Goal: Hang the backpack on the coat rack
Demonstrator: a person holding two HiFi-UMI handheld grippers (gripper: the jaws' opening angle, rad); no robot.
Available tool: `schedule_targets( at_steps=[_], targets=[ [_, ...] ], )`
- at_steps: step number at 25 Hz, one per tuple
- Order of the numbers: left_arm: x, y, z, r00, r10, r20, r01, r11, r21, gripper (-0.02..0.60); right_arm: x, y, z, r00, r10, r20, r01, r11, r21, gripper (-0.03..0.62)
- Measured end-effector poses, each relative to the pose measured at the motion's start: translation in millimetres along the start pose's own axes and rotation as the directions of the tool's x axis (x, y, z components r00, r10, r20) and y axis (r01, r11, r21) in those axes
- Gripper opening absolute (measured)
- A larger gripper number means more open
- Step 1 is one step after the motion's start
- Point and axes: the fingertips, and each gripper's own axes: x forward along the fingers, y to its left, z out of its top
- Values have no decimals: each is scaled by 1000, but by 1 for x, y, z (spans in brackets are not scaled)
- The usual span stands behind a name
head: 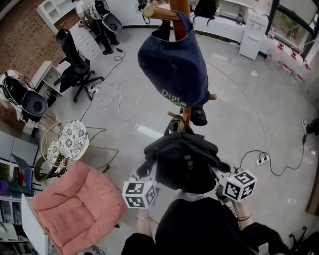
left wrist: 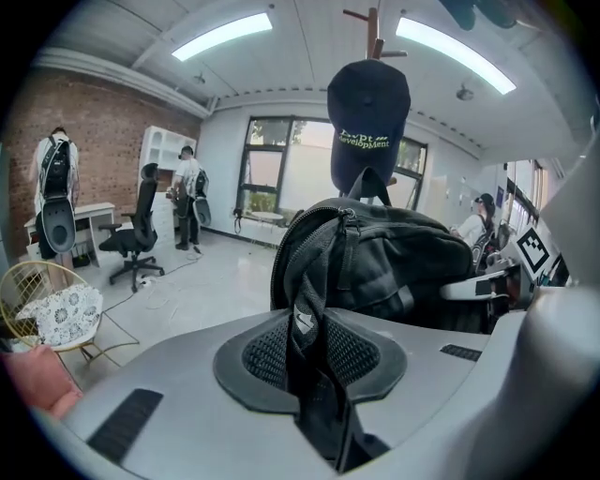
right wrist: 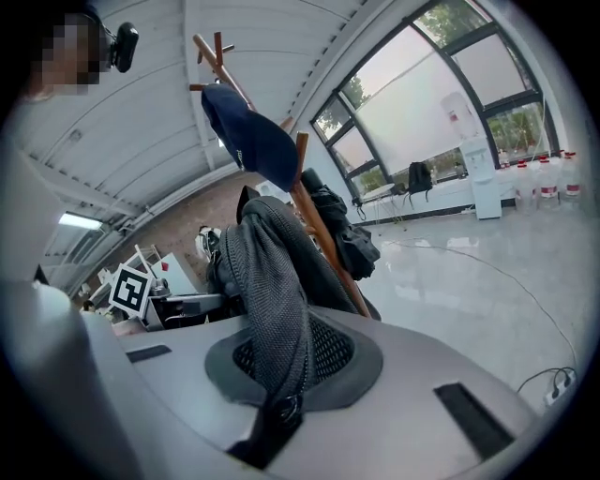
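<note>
I hold the black backpack (head: 182, 162) up between both grippers, just in front of the wooden coat rack (head: 180, 11). My left gripper (head: 151, 173) is shut on a black webbing strap (left wrist: 307, 328) of the backpack (left wrist: 394, 262). My right gripper (head: 219, 175) is shut on a grey mesh shoulder strap (right wrist: 272, 309). In the right gripper view the rack's pole (right wrist: 323, 239) rises close behind the bag. A navy cap (head: 174, 64) with printed lettering hangs on an upper peg, above the backpack.
A small black item (head: 198, 115) hangs low on the rack. At the left stand a pink cushioned seat (head: 75, 204), a wire chair with a floral cushion (head: 65, 142) and a black office chair (head: 75, 69). Cables (head: 117, 97) and a power strip (head: 261, 159) lie on the floor.
</note>
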Motion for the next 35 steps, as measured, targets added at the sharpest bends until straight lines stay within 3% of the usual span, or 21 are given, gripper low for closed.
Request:
schedule_targets(
  at_steps=[12,22,35],
  targets=[
    [48,10,-7,989,-98,-110,105,992,68,89,18,-24,-20,996,-90,17,89,992,85,26],
    [81,21,-29,976,-137,-166,151,986,73,89,38,-41,-39,989,-150,12,148,983,104,26],
    [114,29,-51,975,-105,-196,117,992,49,87,64,-71,-49,985,-172,1,171,981,86,26]
  ],
)
